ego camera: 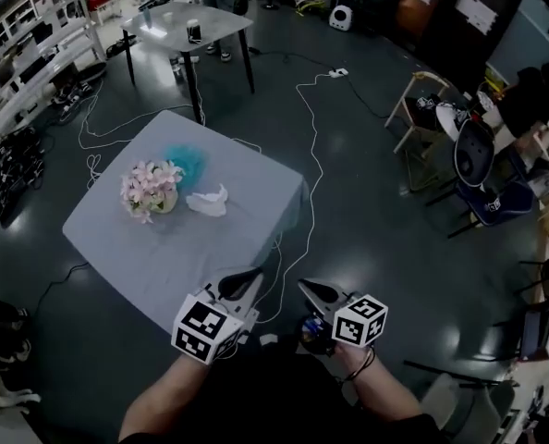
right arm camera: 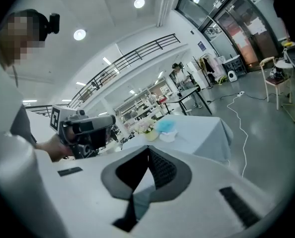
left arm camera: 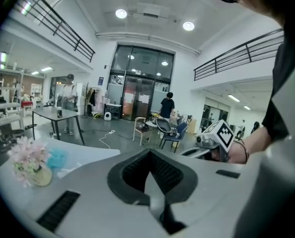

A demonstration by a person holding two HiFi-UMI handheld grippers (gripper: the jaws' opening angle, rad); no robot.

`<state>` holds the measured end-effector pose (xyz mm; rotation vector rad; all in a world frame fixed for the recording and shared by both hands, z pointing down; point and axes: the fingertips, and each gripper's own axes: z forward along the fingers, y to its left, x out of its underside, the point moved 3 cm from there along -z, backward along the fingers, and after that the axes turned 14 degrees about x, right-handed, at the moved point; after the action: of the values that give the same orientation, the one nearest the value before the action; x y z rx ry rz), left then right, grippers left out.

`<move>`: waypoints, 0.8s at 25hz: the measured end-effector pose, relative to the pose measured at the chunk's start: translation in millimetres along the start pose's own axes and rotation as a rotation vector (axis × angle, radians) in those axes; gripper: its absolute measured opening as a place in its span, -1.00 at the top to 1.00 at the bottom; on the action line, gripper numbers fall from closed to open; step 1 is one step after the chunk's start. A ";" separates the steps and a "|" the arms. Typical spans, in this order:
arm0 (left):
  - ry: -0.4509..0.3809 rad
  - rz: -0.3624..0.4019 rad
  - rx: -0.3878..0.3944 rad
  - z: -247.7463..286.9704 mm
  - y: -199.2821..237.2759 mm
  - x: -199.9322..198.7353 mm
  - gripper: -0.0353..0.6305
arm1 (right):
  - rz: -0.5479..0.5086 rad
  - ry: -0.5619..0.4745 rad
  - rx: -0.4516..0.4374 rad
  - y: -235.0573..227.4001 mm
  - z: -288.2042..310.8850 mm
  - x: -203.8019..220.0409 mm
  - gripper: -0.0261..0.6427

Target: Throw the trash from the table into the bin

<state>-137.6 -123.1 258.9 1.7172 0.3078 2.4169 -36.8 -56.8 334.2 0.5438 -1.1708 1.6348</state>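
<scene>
A grey-clothed table bears a pot of pink flowers, a crumpled blue piece of trash behind it and a crumpled white piece to its right. My left gripper and right gripper hover side by side off the table's near corner, both shut with nothing in them. In the left gripper view the jaws meet, with the flowers and blue trash far to the left. The right gripper view shows closed jaws and the table beyond. No bin is in view.
A second table with a dark cup stands at the back. White cables trail over the dark floor. Chairs and a seated person are at the right, shelving at the left.
</scene>
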 end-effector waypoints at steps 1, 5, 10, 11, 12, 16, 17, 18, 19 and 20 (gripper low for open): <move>-0.014 0.011 -0.029 -10.5 4.8 -4.4 0.86 | -0.008 0.002 -0.017 8.3 6.5 -3.4 0.91; -0.058 0.048 -0.121 -54.1 19.6 -7.6 0.86 | -0.060 0.018 -0.083 44.6 33.0 -15.0 0.91; -0.104 0.035 -0.213 -94.2 44.5 -4.7 0.86 | -0.148 0.028 -0.152 88.1 63.7 -28.0 0.91; -0.114 0.027 -0.226 -100.0 49.0 -1.0 0.86 | -0.163 0.033 -0.164 95.3 68.2 -29.9 0.91; -0.124 0.018 -0.237 -106.2 52.9 1.7 0.86 | -0.176 0.039 -0.175 102.3 73.0 -31.0 0.91; -0.159 -0.022 -0.259 -130.9 64.9 1.3 0.86 | -0.209 0.060 -0.202 126.7 95.0 -30.3 0.91; -0.164 -0.028 -0.263 -135.9 68.4 2.9 0.86 | -0.214 0.063 -0.205 131.3 100.4 -30.6 0.91; -0.167 -0.034 -0.266 -140.6 72.0 5.5 0.86 | -0.218 0.067 -0.208 135.5 105.9 -30.9 0.91; -0.168 -0.042 -0.269 -145.2 76.0 8.8 0.86 | -0.221 0.071 -0.210 139.6 111.6 -31.2 0.91; -0.169 -0.048 -0.272 -149.9 80.5 12.4 0.86 | -0.225 0.075 -0.211 143.7 117.6 -31.4 0.91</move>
<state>-284.3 -208.8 243.2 1.7509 -0.0022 2.1458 -176.0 -178.3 297.8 0.4568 -1.1657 1.3122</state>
